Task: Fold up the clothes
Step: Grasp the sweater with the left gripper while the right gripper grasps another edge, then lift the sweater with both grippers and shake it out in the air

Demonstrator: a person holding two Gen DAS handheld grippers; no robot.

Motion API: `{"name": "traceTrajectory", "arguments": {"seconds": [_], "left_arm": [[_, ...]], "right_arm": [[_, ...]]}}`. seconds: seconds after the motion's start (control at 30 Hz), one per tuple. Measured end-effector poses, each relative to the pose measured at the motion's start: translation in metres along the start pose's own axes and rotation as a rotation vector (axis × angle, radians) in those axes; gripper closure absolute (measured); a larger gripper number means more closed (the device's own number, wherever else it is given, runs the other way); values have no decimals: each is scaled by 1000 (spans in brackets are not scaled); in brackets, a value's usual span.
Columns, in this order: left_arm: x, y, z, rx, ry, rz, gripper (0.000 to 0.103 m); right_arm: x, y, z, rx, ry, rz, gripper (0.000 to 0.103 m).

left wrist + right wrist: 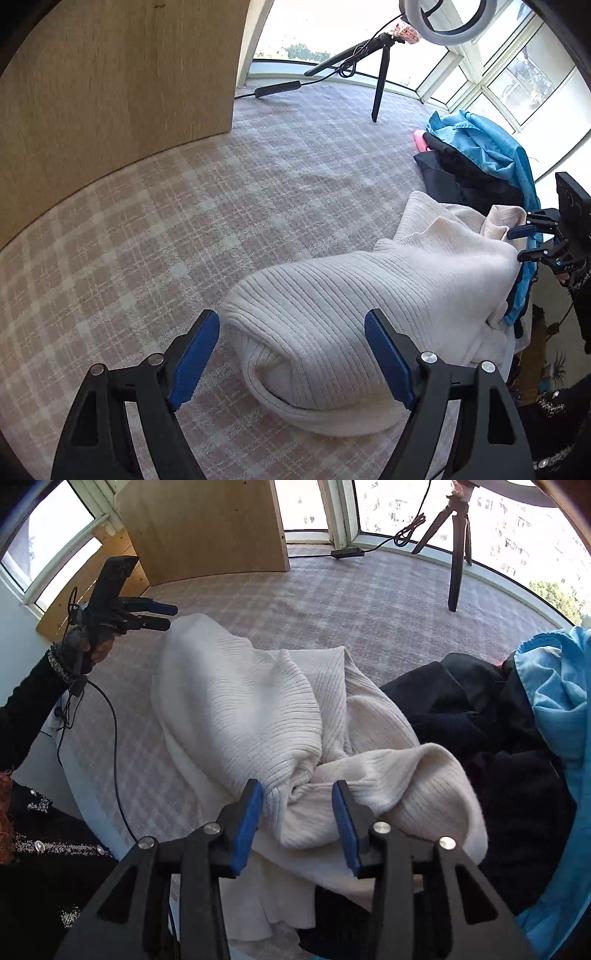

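- The cream ribbed sweater (240,716) lies nearest both cameras, crumpled in a heap on the checked pink-and-white bedcover (166,229); it is the largest garment in view, with one rolled end toward the left wrist camera and a twisted bunch of folds toward the right one.
- The wooden panel (110,92) stands at the far edge of the bedcover, well apart from the sweater.
- A pile of dark clothes (480,731) lies just beside the sweater, touching it, with a bright blue garment (561,701) draped over its far side.
- The left claw (291,354) stands wide open above the rolled end of the sweater; its blue pads do not press the knit, and it holds nothing.
- The right claw (297,812) is partly open, the twisted bunch of sweater lying between its fingers; the pads do not seem to be pinching the cloth.
- A black tripod (376,74) stands by the window at the back, a cable trailing from it.
- A small pink thing (419,140) peeks out beside the dark pile; I cannot tell what it is.
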State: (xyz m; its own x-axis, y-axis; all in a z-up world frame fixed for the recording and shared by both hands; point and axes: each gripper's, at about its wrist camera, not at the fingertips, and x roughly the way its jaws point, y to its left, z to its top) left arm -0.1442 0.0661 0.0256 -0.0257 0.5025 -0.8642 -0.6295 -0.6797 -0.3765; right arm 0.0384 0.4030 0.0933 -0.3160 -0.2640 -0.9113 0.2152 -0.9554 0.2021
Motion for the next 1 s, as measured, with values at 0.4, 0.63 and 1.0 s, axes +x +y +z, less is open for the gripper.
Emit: {"name": "traceTrajectory", "arguments": {"seconds": [0.4,0.63,1.0], "left_arm": [[-64,-57,-72,181,-223,13,91],[-121,-85,-124,183,-403,50,94],[-111,-91,-185,111,-385,63,94]], "right_arm": [[72,8,32,-102,112,56,53],[51,38,5,-164,41,57,98],[50,60,15,-254,-30,-74,54]]}}
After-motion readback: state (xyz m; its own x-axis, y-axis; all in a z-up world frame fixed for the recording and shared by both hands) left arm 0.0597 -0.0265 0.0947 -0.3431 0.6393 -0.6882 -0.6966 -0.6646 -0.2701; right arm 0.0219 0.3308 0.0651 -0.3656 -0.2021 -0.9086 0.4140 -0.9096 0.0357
